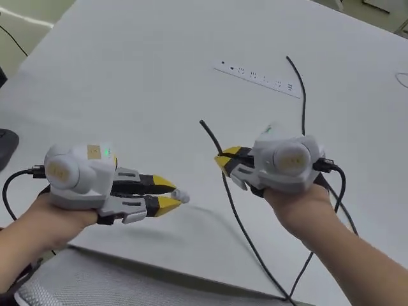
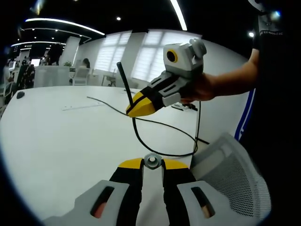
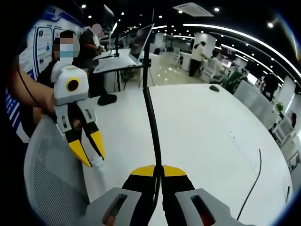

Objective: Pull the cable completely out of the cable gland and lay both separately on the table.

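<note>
Cable and gland are apart right now. The left gripper (image 1: 169,194) sits low on the near side of the white table (image 1: 140,76), jaws pinched nearly together on the cable gland (image 1: 182,197). The gland is a small pale grey piece poking out between the yellow tips. In the left gripper view it shows as a little round ring wedged right at the tip ends.

The right gripper (image 1: 224,159) is off to the side, well apart from the left one, and its jaws are clamped tight on the black cable (image 1: 237,218). A short free end of the cable sticks up past the tips, with nothing on it. The rest drops down across the table and goes over the near edge.

Both grippers are held up above the tabletop, so neither part is lying flat on it. A white power strip (image 1: 258,80) lies further back on the table, and a grey mesh chair (image 1: 127,280) sits at the near edge.
</note>
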A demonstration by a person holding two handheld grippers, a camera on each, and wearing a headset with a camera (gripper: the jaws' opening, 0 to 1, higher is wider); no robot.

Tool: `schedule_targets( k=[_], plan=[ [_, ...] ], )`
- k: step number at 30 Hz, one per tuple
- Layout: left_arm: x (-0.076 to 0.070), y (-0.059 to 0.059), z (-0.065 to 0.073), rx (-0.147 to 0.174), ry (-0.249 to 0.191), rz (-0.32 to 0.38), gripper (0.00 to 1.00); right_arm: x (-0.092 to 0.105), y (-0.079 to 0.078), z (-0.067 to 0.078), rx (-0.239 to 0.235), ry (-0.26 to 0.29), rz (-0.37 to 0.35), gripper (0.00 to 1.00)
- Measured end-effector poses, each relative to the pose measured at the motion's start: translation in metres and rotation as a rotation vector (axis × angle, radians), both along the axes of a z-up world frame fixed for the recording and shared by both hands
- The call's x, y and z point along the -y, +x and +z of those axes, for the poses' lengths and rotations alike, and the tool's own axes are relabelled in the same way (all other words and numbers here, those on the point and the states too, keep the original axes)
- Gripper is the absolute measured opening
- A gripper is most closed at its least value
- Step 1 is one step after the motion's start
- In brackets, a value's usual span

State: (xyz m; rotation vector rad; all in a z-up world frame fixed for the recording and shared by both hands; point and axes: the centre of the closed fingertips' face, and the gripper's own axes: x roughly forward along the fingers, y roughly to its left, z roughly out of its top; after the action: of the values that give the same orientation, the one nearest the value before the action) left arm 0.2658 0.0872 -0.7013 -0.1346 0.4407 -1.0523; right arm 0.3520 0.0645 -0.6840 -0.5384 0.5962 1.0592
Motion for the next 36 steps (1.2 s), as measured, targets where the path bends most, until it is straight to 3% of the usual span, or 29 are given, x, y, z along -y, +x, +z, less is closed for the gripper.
schedule_targets(
  k=[12,19,25,36],
  plan=[
    [-0.020,0.001,-0.021,-0.037,0.003,0.018,0.15,-0.049,0.011,-0.026,-0.004,-0.029,0.074,0.00],
    [-0.026,-0.002,-0.032,-0.050,0.008,0.022,0.15,-0.067,0.015,-0.051,-0.029,-0.062,0.098,0.00],
    [-0.031,-0.005,-0.050,-0.087,0.004,0.037,0.15,-0.078,0.009,-0.073,-0.022,-0.130,0.186,0.00],
    [-0.046,-0.004,-0.076,-0.116,0.020,0.107,0.15,-0.099,-0.006,-0.104,-0.014,-0.186,0.287,0.00]
  ],
)
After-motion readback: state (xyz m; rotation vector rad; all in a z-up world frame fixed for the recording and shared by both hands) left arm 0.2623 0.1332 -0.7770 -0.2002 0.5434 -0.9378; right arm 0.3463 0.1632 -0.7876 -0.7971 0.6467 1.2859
